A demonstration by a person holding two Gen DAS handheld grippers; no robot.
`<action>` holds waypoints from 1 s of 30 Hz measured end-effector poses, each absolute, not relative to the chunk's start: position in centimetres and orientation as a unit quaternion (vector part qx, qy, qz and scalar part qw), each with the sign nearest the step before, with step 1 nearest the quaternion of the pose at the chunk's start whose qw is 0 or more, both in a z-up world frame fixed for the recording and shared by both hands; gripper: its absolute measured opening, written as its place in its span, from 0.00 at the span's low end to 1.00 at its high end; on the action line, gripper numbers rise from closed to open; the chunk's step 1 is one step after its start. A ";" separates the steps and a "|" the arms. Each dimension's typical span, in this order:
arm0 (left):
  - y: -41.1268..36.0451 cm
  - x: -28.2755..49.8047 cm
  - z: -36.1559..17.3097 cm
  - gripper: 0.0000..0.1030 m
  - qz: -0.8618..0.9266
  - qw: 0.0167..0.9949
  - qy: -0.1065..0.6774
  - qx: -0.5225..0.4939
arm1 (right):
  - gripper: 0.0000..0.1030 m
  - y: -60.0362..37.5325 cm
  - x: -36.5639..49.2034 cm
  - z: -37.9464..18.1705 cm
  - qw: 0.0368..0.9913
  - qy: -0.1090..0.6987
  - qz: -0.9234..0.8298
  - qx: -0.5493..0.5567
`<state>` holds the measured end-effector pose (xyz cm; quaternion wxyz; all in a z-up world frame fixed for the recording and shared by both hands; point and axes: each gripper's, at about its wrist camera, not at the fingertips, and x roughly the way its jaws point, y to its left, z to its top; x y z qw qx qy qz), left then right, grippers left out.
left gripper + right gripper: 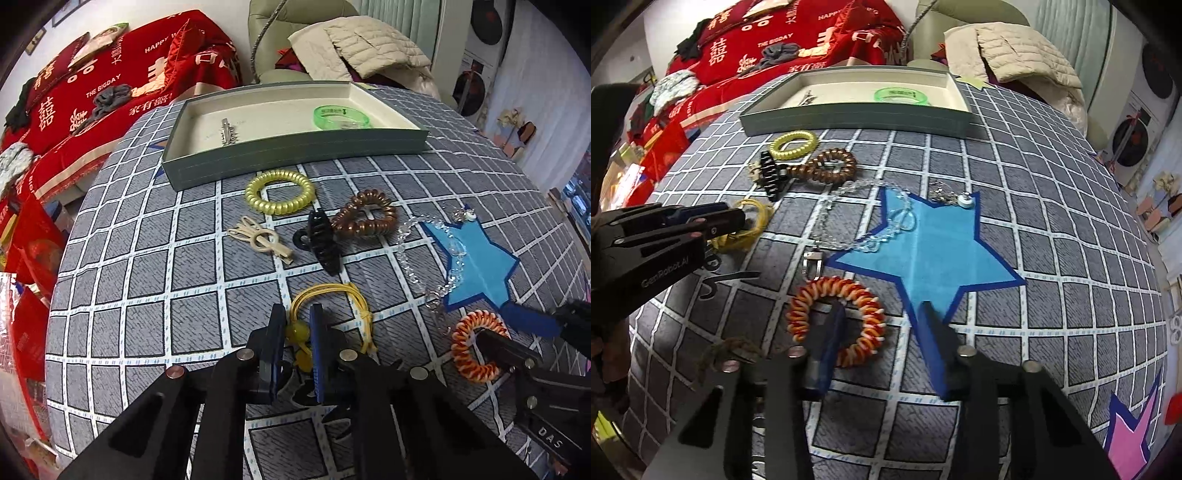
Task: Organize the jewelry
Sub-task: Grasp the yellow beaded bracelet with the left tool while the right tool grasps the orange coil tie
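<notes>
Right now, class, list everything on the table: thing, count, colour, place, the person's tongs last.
grey-green cardboard tray: one, cream inside, table's far side
silver metal hair clip: one, in tray, left
translucent green plastic bangle: one, in tray, right
yellow spiral hair tie: one, before tray
brown spiral hair tie: one, right of yellow
black plastic claw clip: one, centre
beige hair clip: one, left of claw clip
clear bead chain: one, across blue star
blue star patch: one, right side
orange-and-white spiral hair tie: one, near side, right
yellow elastic tie with beads: one, near side
left tongs: black, shut on yellow elastic tie
right tongs: black, open around orange-and-white tie's rim
</notes>
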<state>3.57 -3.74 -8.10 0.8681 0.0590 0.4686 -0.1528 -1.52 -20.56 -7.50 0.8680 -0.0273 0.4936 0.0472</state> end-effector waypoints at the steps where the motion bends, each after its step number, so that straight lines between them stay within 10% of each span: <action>1: -3.6 3.5 -8.1 0.34 -0.155 0.868 0.468 0.054 | 0.18 -20.4 -1.6 -7.5 0.868 0.493 0.051 -0.028; 30: -0.9 4.1 -2.6 0.34 -0.180 0.887 0.425 -0.016 | 0.13 -24.4 0.4 -3.2 0.886 0.452 0.063 0.081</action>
